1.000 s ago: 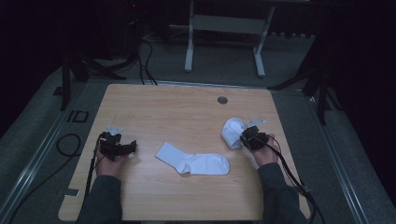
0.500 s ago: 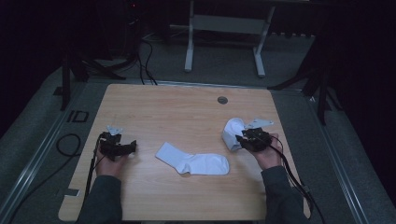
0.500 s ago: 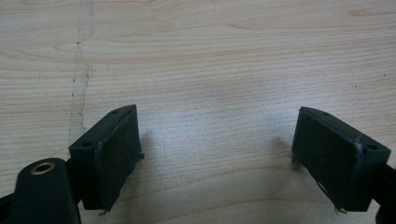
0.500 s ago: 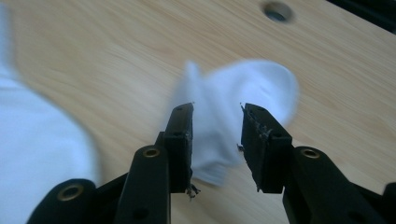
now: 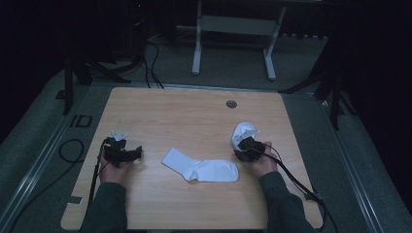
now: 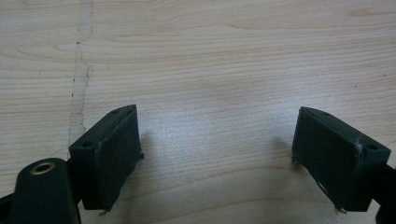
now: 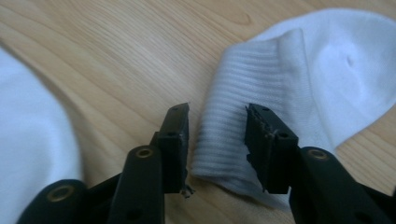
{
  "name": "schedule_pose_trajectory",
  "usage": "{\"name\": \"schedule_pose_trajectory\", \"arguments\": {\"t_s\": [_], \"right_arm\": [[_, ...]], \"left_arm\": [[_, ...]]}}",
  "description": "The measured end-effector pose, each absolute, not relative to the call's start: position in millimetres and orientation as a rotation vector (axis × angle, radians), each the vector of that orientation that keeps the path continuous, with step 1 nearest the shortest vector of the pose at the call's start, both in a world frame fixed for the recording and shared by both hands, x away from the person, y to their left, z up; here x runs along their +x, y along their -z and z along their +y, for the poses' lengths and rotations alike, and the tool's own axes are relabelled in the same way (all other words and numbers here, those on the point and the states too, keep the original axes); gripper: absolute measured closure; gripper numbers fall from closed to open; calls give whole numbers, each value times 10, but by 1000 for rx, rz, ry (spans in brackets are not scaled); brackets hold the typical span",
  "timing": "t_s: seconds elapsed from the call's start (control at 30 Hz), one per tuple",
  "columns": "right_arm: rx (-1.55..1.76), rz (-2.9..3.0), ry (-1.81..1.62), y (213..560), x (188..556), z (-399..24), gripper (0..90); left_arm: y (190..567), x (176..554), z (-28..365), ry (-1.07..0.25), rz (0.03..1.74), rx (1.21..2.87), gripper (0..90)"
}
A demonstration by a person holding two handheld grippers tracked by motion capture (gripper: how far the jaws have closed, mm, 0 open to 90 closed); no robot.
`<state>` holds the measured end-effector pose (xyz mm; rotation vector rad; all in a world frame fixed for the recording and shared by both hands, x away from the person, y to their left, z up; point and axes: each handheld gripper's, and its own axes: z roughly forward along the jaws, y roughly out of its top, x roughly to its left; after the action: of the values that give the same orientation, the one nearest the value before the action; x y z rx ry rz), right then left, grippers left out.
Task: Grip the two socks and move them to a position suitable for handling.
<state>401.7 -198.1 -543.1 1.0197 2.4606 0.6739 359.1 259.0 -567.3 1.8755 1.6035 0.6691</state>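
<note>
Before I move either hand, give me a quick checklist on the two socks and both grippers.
1. Right gripper jaws apart: ok; they have just been opening, with the ribbed cuff between them.
2. Folded sock let go and resting on the table: ok, the pads do not press it.
3. Flat sock lies free between the hands: ok.
4. Left gripper open over bare wood: ok.
5. Socks apart from each other: ok.

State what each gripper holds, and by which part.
Nothing: the left gripper is open over bare table; the right gripper, jaws just opened, straddles the folded sock's ribbed cuff.
</note>
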Motion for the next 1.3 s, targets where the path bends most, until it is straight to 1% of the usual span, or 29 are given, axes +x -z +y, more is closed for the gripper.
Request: {"name": "schedule_pose_trajectory", "arguments": {"t_s": [0.03,0.1,0.13,0.17,0.53,0.6,0.7,0.73,0.87,1.0,1.03,1.07,1.23,1.3], "right_arm": [[1022,2454,-674,5434,4025,-1987,664],[1017,2466,-675,5418,4045,-2002,775],[1020,2461,-678,5401,4046,-2005,816],[1021,2457,-684,5382,4049,-2010,824],[1115,2376,-1047,4915,4021,-2142,830],[1131,2369,-1062,4910,4042,-2143,825],[1146,2399,-965,5043,4095,-2116,813],[1147,2410,-934,5103,4109,-2103,804],[1164,2429,-827,5274,4173,-2080,706],[1142,2406,-845,5230,4154,-2090,630],[1132,2391,-859,5192,4132,-2101,625],[1121,2381,-863,5153,4109,-2118,627],[1004,2420,-790,5091,3997,-2157,771],[982,2437,-752,5128,3988,-2158,801]], "left_arm": [[5673,3591,2589,-669,1604,1875,154],[5673,3591,2590,-669,1603,1876,154],[5673,3591,2590,-669,1604,1876,154],[5673,3591,2590,-669,1603,1876,154],[5673,3591,2590,-669,1604,1876,154],[5673,3591,2590,-669,1603,1876,154],[5673,3591,2590,-669,1603,1876,154],[5673,3591,2590,-669,1603,1876,154],[5673,3591,2590,-669,1604,1876,154],[5673,3591,2590,-669,1604,1876,154],[5673,3591,2590,-669,1604,1876,154],[5673,3591,2590,-669,1604,1876,154],[5673,3591,2590,-669,1603,1876,154],[5673,3591,2590,-669,1604,1876,154]]}}
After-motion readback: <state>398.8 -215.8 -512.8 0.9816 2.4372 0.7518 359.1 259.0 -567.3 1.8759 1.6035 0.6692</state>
